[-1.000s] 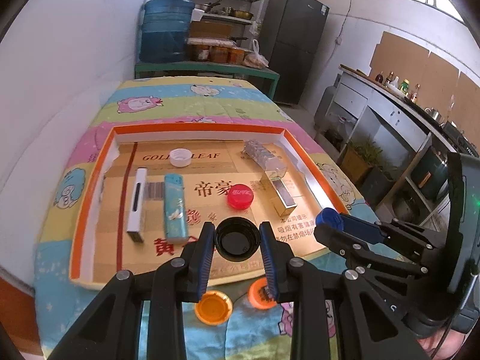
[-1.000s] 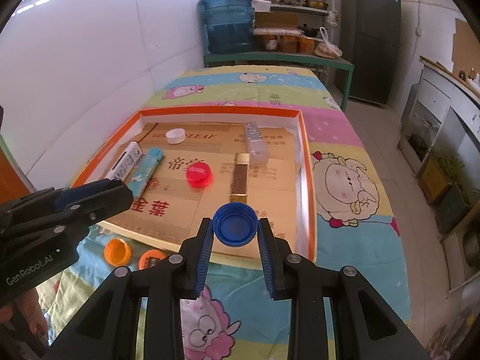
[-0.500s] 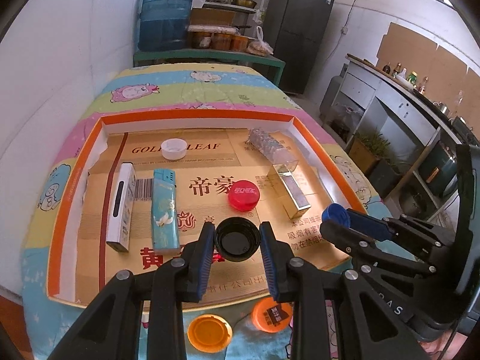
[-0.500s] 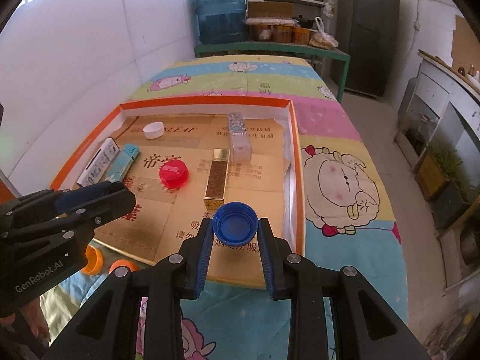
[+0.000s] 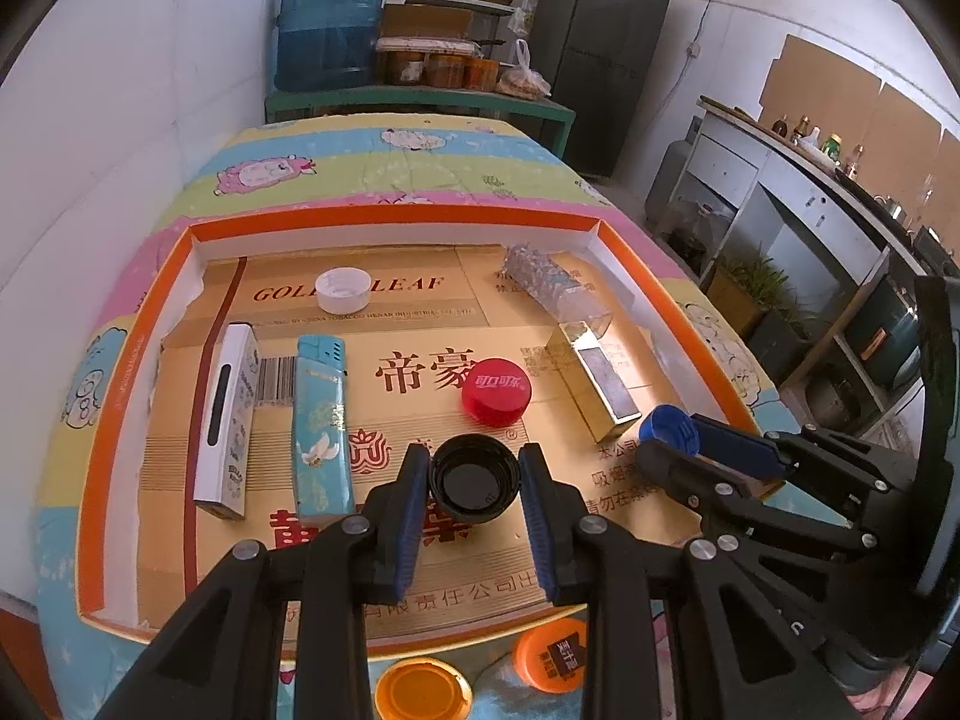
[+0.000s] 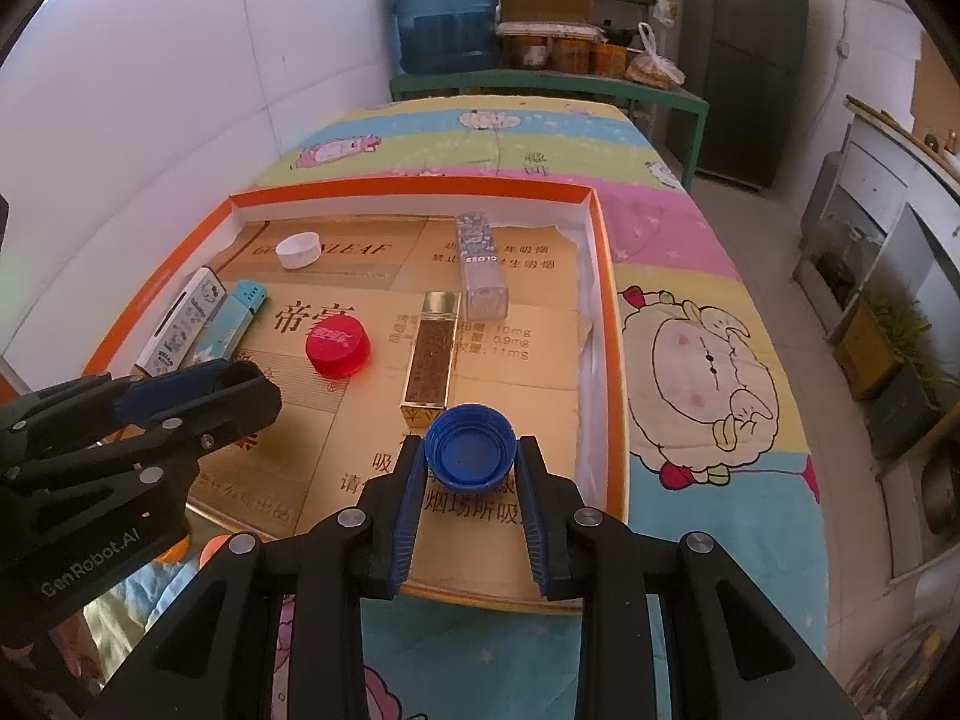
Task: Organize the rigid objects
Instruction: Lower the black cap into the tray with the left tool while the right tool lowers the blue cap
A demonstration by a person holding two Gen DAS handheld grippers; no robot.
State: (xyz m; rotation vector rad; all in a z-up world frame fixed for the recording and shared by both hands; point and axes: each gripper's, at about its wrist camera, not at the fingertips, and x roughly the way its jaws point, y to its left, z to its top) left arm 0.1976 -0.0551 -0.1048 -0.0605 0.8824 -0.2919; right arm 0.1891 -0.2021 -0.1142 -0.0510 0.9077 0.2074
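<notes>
Grippers both grip caps above the near part of the orange-rimmed tray [image 5: 384, 222]: left gripper [image 5: 474, 483] pinches a black cap [image 5: 474, 477], right gripper [image 6: 470, 459] a blue cap [image 6: 470, 456]

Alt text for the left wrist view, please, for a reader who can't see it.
The left hand-held gripper holds a black bottle cap over an orange-rimmed tray containing a red cap, a white cap, a blue lighter and small boxes. At right, the right hand-held gripper holds a blue cap.

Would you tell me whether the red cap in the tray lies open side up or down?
Down: the red cap shows its closed, printed top.
</notes>
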